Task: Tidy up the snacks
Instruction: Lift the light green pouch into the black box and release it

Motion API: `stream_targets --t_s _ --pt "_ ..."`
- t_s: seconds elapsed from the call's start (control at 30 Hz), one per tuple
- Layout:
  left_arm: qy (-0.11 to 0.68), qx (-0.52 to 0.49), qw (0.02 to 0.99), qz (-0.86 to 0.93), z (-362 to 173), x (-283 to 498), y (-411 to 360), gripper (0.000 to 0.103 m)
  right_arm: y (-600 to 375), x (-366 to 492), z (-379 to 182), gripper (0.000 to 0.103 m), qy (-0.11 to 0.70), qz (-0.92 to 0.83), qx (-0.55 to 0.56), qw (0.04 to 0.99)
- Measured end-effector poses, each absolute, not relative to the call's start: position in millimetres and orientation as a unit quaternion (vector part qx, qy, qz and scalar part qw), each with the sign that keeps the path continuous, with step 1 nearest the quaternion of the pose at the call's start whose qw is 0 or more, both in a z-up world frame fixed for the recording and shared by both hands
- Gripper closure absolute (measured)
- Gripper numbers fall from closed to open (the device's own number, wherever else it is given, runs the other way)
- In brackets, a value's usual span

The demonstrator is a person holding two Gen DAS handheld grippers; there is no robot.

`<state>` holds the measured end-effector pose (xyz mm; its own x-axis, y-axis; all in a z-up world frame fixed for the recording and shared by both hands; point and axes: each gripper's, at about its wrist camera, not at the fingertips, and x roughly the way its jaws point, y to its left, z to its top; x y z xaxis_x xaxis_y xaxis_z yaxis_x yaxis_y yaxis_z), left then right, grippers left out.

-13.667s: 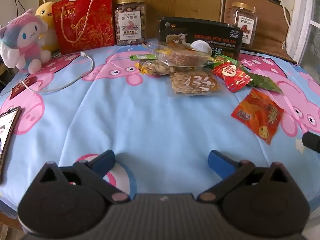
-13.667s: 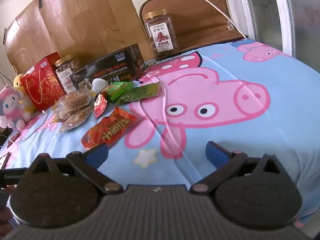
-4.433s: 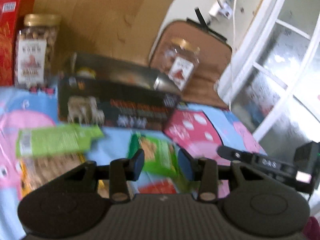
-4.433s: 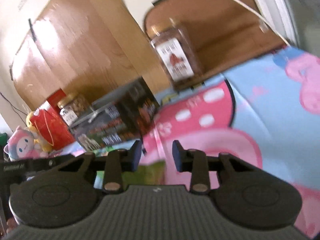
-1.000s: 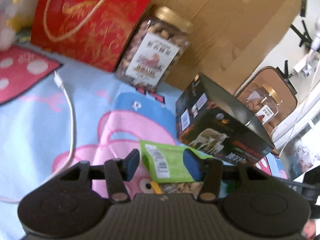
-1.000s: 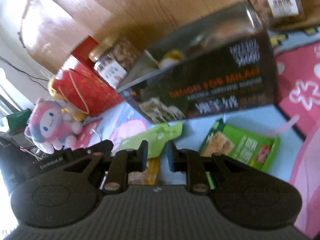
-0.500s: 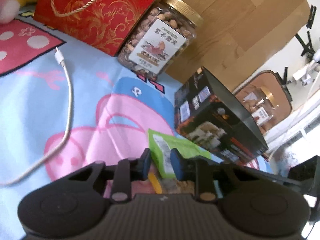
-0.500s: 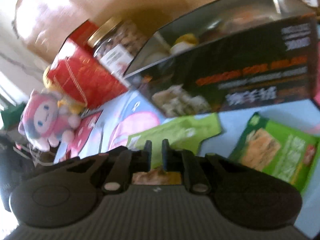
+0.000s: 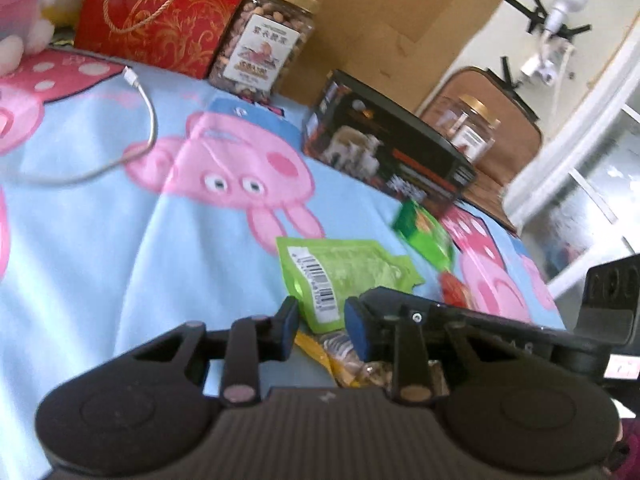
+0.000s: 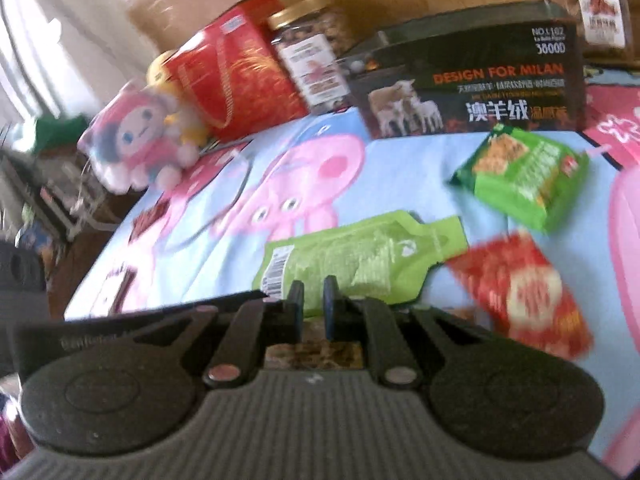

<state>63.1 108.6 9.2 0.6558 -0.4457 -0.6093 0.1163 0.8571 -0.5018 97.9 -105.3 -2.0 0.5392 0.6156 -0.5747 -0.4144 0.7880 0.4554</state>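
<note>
Since it is flat and crinkly: the light green pouch bends easily.
Left hand-held gripper: half open, pouch's barcode end just ahead.
Right hand-held gripper: nearly closed; can't tell if it pinches anything.
Grab spot: pouch's near edge.

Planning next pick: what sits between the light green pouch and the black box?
In the right wrist view, only bare blue Peppa Pig cloth lies between the light green pouch and the black box.

Green pouch flat, barcode up
</note>
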Motion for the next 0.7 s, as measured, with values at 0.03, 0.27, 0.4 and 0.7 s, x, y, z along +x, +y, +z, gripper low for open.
stream_targets --t_s 0.03,0.27,0.4,0.7 --pt "0.384 -0.218 0.883 -0.161 9 58 110 0.075 -103 92 -1 0.089 0.371 0.302 0.121 0.870" --pt "0.398 -0.277 0.861 -0.155 9 64 132 0.067 -155 99 16 0.085 0.364 0.273 0.217 0.864" --pt "0.405 -0.275 0.856 -0.167 7 75 125 0.067 -185 110 0 0.076 0.418 0.246 0.282 0.828" --pt "0.412 -0.305 0.840 -0.181 3 84 122 0.066 -170 119 -17 0.076 0.422 0.234 0.336 0.809"
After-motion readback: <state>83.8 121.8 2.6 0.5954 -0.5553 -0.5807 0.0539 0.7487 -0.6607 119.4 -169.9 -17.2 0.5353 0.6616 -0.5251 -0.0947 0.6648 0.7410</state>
